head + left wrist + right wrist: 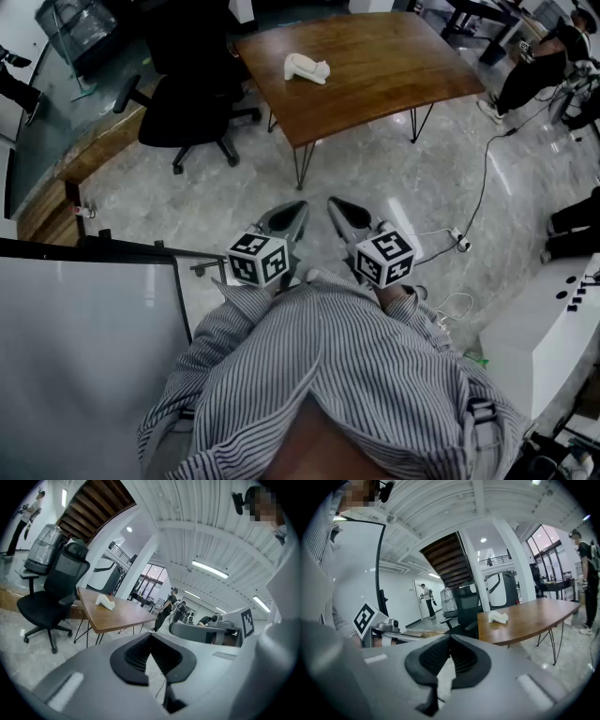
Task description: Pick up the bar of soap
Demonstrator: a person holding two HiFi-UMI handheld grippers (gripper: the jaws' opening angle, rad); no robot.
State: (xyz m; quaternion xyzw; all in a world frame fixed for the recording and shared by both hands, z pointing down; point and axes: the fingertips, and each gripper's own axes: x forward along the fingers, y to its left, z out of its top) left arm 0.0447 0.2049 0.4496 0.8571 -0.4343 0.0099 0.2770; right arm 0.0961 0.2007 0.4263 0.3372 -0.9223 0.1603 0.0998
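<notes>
A: Where does the person stand, and why so far back?

B: On the floor (375,169), well apart from the table (394,84). I judge that the task is not yet begun. There is open floor to cross before anything can be reached.

A: And the chair (187,103)?

B: It stands just beside the left end of the table. It does not block the straight path, so I think no detour is needed.

A: How are the grippers held?

B: Both are low and close to the body, side by side, pointing forward to the table. The left gripper (298,208) has its jaws together, tip against tip, with nothing between them. The right gripper (336,204) is the same: jaws closed and empty. To me it looks like a pose for carrying, not for grasping.

A: Where is the soap?

B: The soap (307,67) lies on the left part of the table top, alone, and nothing touches it. Both gripper views show it as a small white thing far ahead. Whichever gripper takes it must first open its jaws.
</notes>
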